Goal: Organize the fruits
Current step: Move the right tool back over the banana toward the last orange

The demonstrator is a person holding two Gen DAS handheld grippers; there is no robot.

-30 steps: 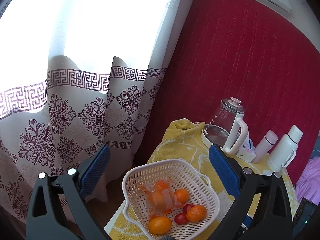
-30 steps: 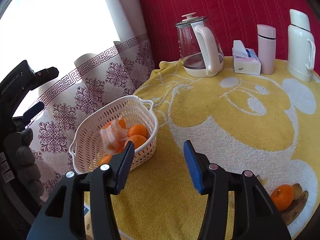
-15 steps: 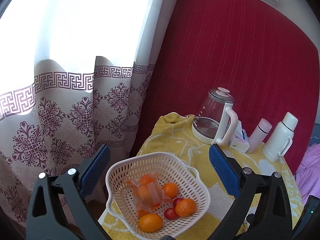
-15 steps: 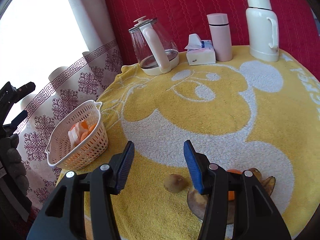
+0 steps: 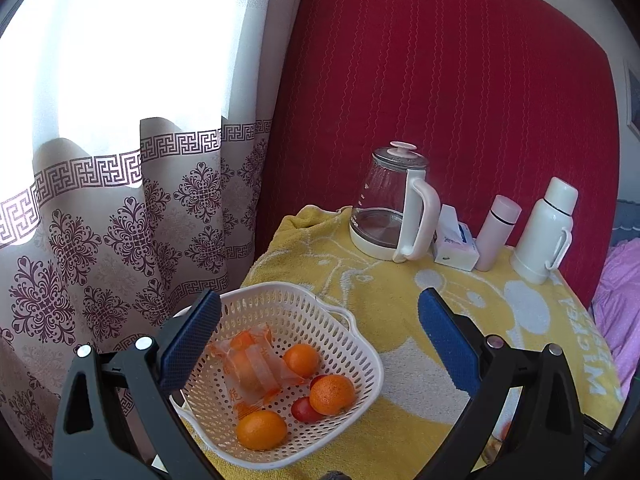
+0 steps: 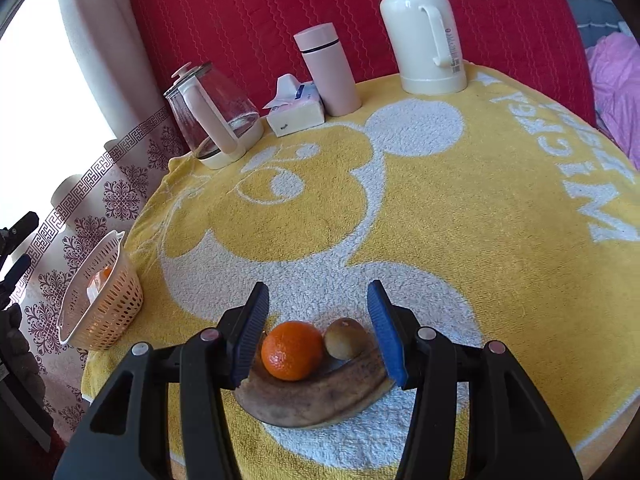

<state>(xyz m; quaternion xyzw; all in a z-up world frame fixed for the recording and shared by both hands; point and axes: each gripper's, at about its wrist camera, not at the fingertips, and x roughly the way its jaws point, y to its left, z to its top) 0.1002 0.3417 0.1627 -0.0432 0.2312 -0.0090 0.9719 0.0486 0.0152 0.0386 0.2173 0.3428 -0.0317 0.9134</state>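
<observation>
The right tongs [image 6: 316, 332] are wide open and hold nothing; they point forward and down over the front edge of the counter [image 6: 460, 240], which is covered with a yellow towel. Between the two blue pads lie a mandarin [image 6: 292, 350] and a kiwi [image 6: 345, 338], side by side and touching, and just under them, toward 6 o'clock, a brown overripe banana [image 6: 312, 400] curves around both. The left pad stands just beside the mandarin, but I cannot tell if it touches it; the right pad is near the kiwi and over the banana's end. The left tongs [image 5: 320, 344] are also wide open and empty, held above the counter's left edge and looking down at an angle. Under their left pad sits the white basket [image 5: 360, 344], at about 7 o'clock in this view. In the basket there are three mandarins, small red fruits and a wrapped fruit in an orange packet [image 5: 252, 372]. In the right wrist view the same basket is at 9 o'clock, well apart from the loose fruits. At 12 o'clock, along the red wall, stand a glass kettle [image 6: 212, 116], a tissue box [image 6: 294, 108], a pink bottle [image 6: 328, 68] and a white thermos [image 6: 424, 36].
</observation>
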